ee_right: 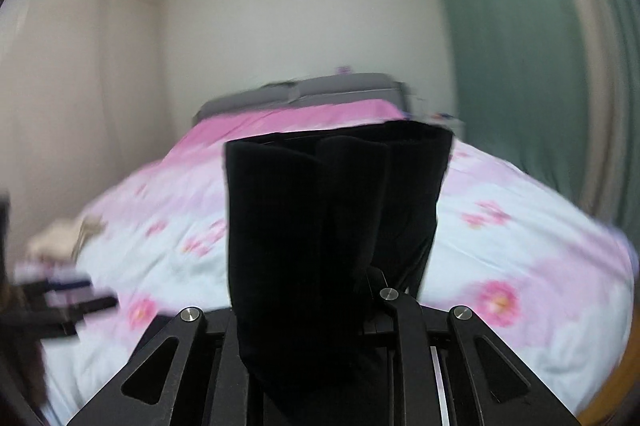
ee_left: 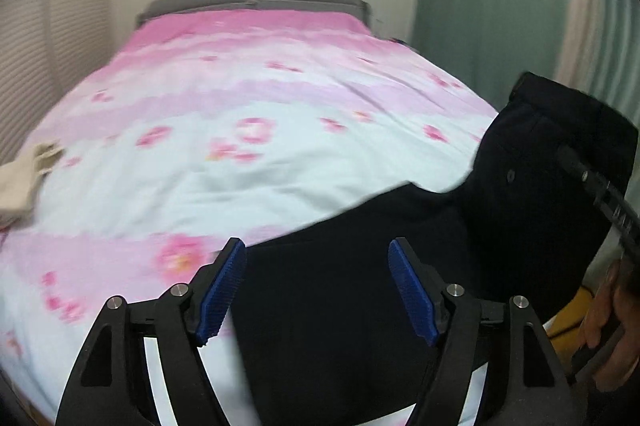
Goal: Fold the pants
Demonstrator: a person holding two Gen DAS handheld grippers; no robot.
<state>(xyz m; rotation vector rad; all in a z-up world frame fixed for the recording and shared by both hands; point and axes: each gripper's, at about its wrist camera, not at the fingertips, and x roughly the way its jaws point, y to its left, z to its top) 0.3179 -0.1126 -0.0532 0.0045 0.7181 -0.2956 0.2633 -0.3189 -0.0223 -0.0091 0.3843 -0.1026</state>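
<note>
**Right tongs lifted the waist while the left waited open**

The black pants (ee_left: 360, 298) lay partly on the bed (ee_left: 240, 129), draped over its near right corner on the pink flowered cover, with the rest of the cloth raised off it. The right tongs (ee_right: 360, 290) were closed on a bunch of that dark fabric, which hung over the camera in thick vertical folds and hid the blue pads. From the left wrist view the raised part showed a button and a seam, so it was probably the waist end, held up by the right tongs (ee_left: 592, 185) at the right edge of the picture. The left tongs (ee_left: 316, 290) stood wide apart and gripped nothing, hovering just over the flat stretch of cloth near the bed's edge. A beige garment (ee_left: 24, 181) sat well apart at the far left side of the bed.

The step in hand looked like spreading the pants out before the first fold. To do it well, the left tongs should take a single clean edge of the lying cloth rather than a thick bunch, and the right should keep the fabric taut so that the legs settle flat and aligned. Both views were blurred, so a slower pace would help the cloth land without creases or slipping off the corner.
</note>
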